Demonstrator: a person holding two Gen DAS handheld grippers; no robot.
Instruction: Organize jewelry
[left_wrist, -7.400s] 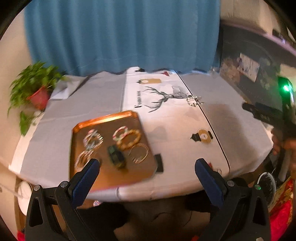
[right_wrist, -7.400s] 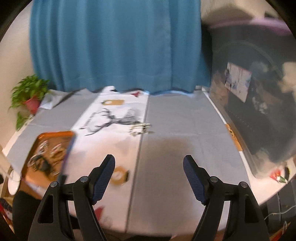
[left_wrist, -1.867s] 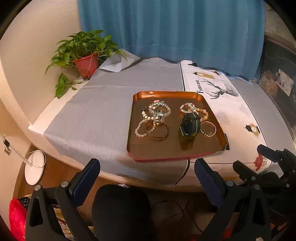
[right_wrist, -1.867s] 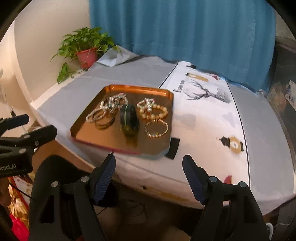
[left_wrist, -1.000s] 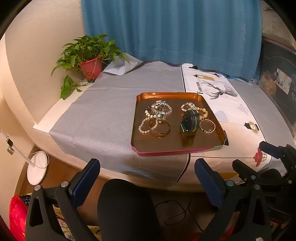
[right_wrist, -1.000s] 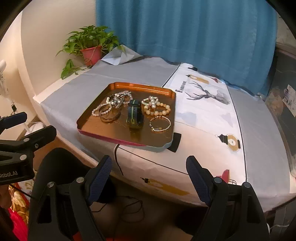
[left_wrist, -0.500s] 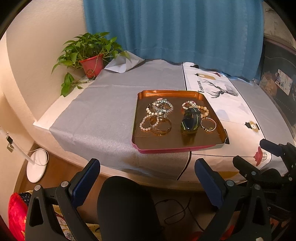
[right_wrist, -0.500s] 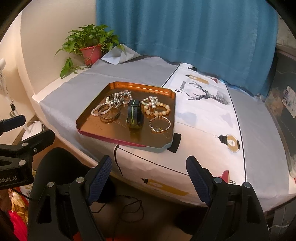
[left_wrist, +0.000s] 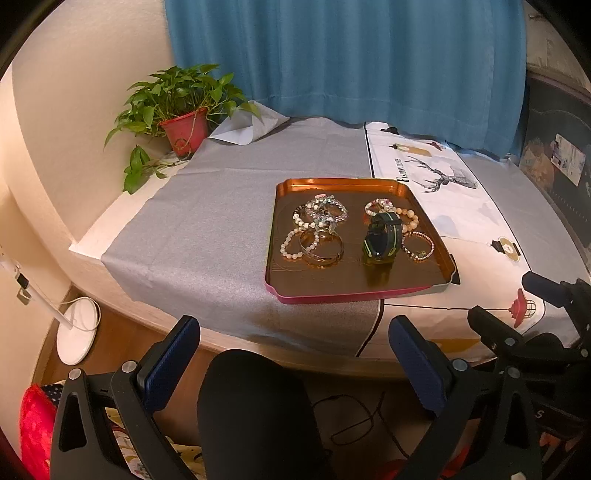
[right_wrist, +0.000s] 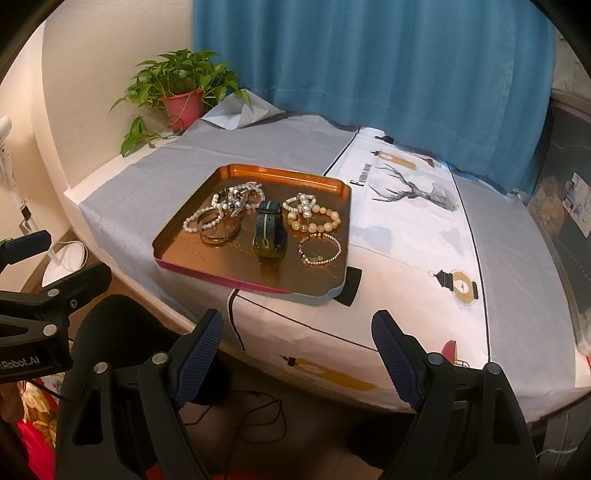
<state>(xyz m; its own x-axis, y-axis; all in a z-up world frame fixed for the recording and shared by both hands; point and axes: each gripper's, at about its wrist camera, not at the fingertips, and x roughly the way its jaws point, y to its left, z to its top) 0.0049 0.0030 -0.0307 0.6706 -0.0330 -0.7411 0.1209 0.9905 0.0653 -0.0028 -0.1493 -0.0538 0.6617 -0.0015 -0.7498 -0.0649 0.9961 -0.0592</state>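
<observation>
A copper tray (left_wrist: 343, 282) (right_wrist: 192, 258) lies near the table's front edge with several bracelets in it. A dark watch with a green stripe (left_wrist: 382, 238) (right_wrist: 269, 230) stands in its middle. A brown bangle (left_wrist: 321, 249) (right_wrist: 218, 230) and white bead strands lie to the left, pale bead bracelets (left_wrist: 417, 245) (right_wrist: 319, 249) to the right. My left gripper (left_wrist: 293, 352) hangs open below the table edge, short of the tray, nothing between its fingers. My right gripper (right_wrist: 297, 349) is also open and empty, in front of the tray's right corner.
A potted plant (left_wrist: 181, 114) (right_wrist: 183, 94) stands at the far left by a blue curtain (left_wrist: 343, 62). A white cloth with a deer print (right_wrist: 410, 221) covers the table's right part. A black chair back (left_wrist: 255, 413) sits below the edge. A small black square (right_wrist: 351, 282) lies beside the tray.
Over the last second both views hold nearly still. Earlier both grippers swung from the table's right part round to face the tray.
</observation>
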